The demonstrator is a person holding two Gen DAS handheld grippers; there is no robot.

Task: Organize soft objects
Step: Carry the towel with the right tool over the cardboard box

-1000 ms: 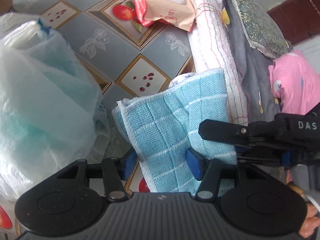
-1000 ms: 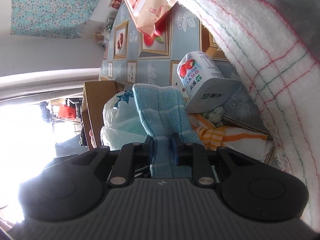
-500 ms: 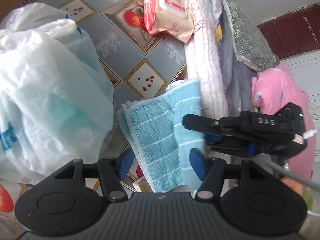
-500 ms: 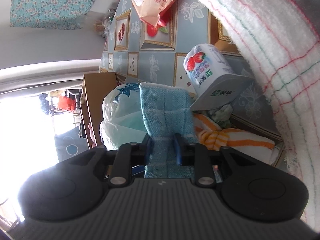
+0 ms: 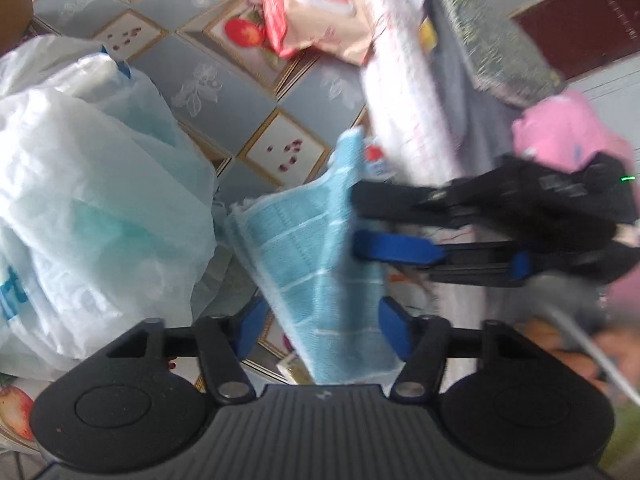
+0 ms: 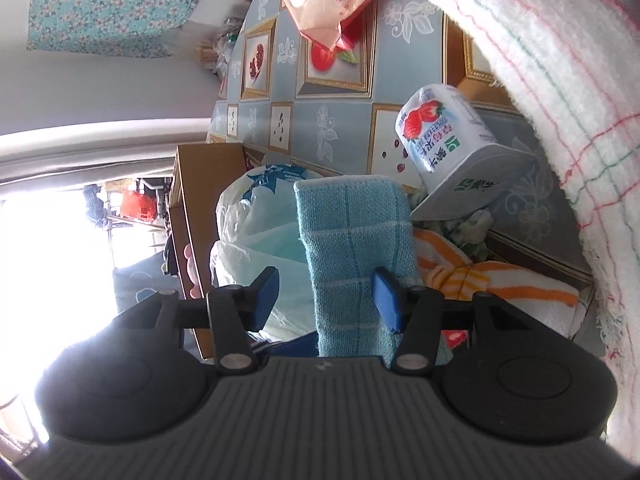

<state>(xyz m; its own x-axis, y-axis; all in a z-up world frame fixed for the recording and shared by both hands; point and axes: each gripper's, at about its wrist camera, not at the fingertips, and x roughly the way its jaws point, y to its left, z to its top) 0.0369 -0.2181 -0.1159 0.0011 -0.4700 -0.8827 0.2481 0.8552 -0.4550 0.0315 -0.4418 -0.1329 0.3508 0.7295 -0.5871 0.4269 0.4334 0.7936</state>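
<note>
Left gripper (image 5: 320, 330) had its jaws closing, with the blue cloth (image 5: 316, 276) hanging between the pads; the right pad sat against the fabric edge, but there was a gap on the left side, so no clamp. Right gripper (image 6: 326, 294) had its jaws opening, with the same cloth between them near the right pad and not pinched. In the left wrist view the cloth was at frame centre, draped diagonally, with the right gripper's fingers coming in from the right edge at its side. White plastic bag (image 5: 88, 208) filled the left. Wipes pack (image 5: 316, 4) sat top centre on the patterned tablecloth (image 5: 224, 92). Yogurt cup (image 6: 452, 148) lay tipped at the right of the right wrist view, above an orange-striped towel (image 6: 500, 284).
</note>
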